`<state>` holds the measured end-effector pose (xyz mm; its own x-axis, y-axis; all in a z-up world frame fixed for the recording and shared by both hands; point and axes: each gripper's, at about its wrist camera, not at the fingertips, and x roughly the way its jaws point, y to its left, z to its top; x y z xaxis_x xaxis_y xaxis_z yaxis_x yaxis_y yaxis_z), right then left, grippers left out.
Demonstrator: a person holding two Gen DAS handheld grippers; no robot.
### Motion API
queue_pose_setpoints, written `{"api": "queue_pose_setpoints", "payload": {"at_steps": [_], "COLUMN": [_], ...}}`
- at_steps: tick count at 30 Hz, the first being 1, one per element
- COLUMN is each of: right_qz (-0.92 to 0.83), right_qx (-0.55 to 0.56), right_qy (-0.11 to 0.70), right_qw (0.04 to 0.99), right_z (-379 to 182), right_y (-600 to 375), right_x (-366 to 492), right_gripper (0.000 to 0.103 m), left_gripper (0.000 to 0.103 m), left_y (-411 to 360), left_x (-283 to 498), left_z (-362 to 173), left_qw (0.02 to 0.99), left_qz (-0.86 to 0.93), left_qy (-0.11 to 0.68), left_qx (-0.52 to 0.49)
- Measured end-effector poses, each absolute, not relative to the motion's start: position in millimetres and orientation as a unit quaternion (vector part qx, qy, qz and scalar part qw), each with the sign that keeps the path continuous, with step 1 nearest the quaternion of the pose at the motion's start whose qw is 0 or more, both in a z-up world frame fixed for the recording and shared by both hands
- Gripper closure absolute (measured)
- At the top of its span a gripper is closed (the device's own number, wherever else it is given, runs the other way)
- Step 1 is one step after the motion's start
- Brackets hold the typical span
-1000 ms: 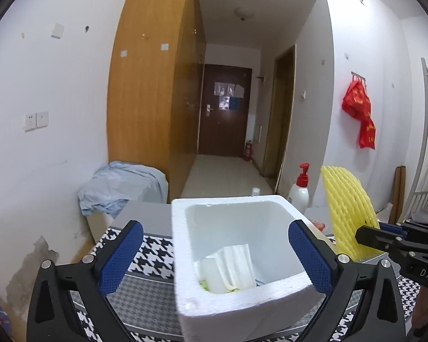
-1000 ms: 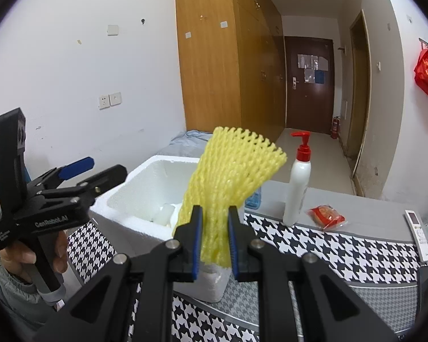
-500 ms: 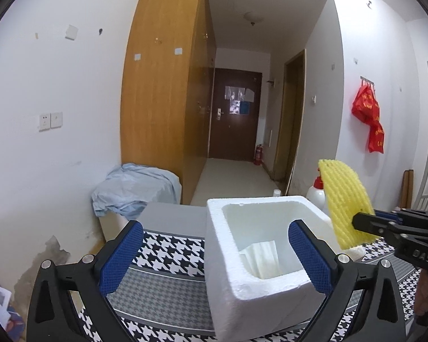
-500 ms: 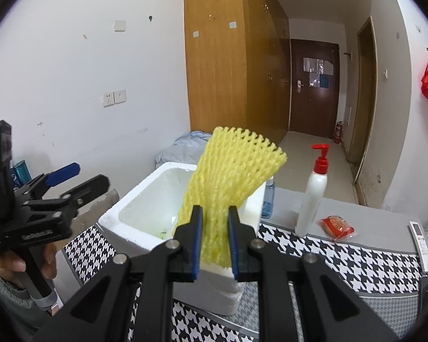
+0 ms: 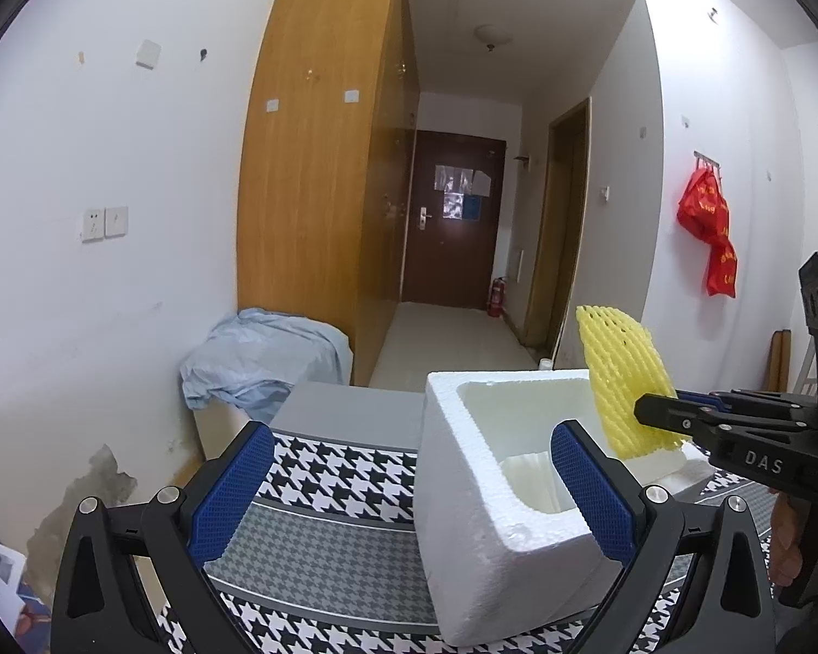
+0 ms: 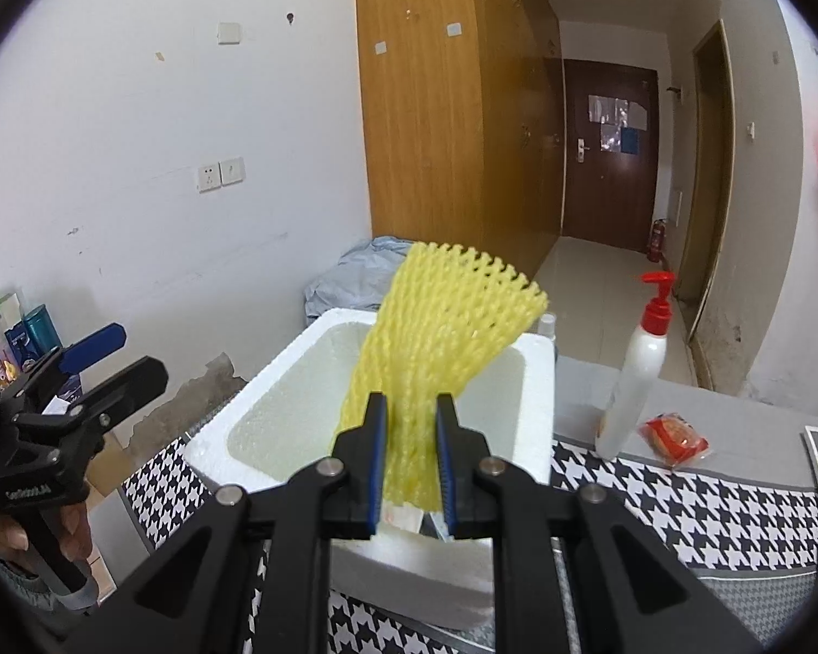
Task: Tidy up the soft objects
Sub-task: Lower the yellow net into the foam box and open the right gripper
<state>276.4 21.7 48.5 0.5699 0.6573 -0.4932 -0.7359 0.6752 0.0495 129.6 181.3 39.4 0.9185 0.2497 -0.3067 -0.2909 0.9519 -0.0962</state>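
White walls and a wooden wardrobe (image 6: 452, 109) frame the scene, with a houndstooth tabletop (image 6: 698, 512) up front. The right claw (image 6: 411, 458) is pinching the yellow foam net (image 6: 441, 338) by its lower end, so the net stands nearly upright and fans out at the top, right over the open white foam box (image 6: 534, 381). The net's long axis runs up and away from the claw, and the box opening lies straight below and just beyond it. The left claw (image 5: 409, 496) is spread wide and empty, straddling the box's near corner. Looks like a straight lowering into the box is what's called for, and the right hand is the one placed for it
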Motion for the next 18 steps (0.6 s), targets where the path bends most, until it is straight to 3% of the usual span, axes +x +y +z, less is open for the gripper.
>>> {"api": "queue_pose_setpoints", "payload": {"at_steps": [5,7,9,13,15,18], "right_qz": [0.396,0.396,0.396,0.396,0.397,0.401], "right_qx": [-0.083,-0.086,-0.085,-0.083,-0.076,-0.065], "right_qy": [0.253,0.256,0.253,0.250,0.250,0.241], "right_qw": [0.879,0.878,0.878,0.879,0.880,0.881], "right_z": [45.7,43.9,43.2,44.2,47.5,54.2], "right_y": [29.8,32.8,35.1,34.8,32.0,23.7], "right_x": [281.7,282.9,282.7,281.2,280.3,275.0], "right_gripper": [0.082,0.073,0.046,0.038,0.027,0.019], "left_gripper": [0.001,0.001,0.001,0.001,0.001,0.001], "left_y": [184.4,184.9,185.2,184.6,182.4,176.8], "left_x": [126.4,126.9,126.9,125.1,123.2,119.8], "left_z": [37.5,37.5,37.0,36.6,38.4,41.9], "left_qw": [0.976,0.975,0.974,0.972,0.973,0.973], "left_qz": [0.143,0.146,0.150,0.159,0.158,0.158], "left_qy": [0.149,0.150,0.152,0.157,0.155,0.151], "left_qx": [-0.072,-0.071,-0.071,-0.072,-0.072,-0.069]}}
